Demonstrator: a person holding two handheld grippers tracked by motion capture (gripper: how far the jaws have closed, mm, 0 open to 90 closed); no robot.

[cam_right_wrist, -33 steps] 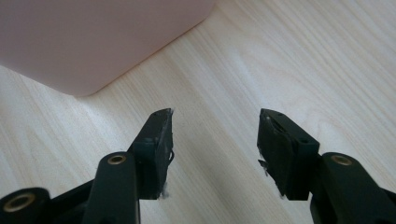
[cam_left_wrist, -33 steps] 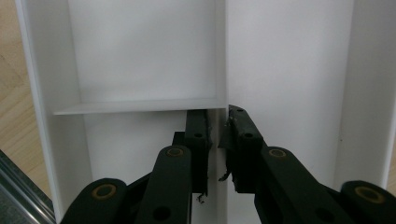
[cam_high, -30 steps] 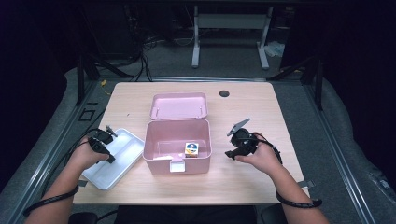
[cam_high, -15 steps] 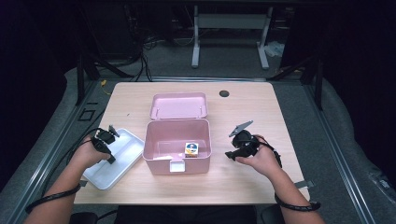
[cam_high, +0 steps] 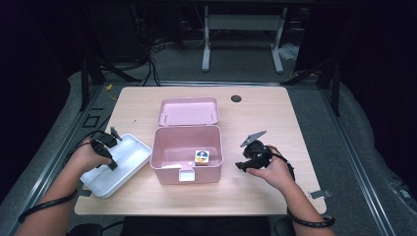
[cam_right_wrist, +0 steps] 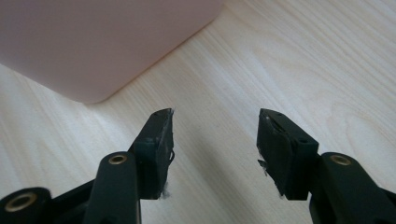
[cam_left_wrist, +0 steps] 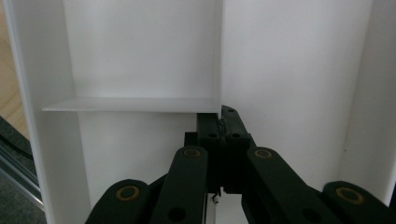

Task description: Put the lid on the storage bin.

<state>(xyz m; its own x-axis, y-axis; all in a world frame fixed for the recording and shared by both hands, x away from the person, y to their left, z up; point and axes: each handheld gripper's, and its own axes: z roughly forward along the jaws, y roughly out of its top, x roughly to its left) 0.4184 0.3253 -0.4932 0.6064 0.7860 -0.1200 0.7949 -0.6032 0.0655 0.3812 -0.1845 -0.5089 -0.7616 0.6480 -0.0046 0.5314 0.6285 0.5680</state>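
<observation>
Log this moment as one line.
left gripper: shut on white tray divider | right gripper: open over table | pink box: lid open

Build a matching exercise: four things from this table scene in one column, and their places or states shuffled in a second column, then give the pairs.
1. left tool
2. right tool
3. small cube
4. pink lid

A. lies flat behind the box
B. shut on a divider wall of the white tray
C. open above bare wood
D. sits inside the pink box

Pairs: 1-B, 2-C, 3-D, 4-A
</observation>
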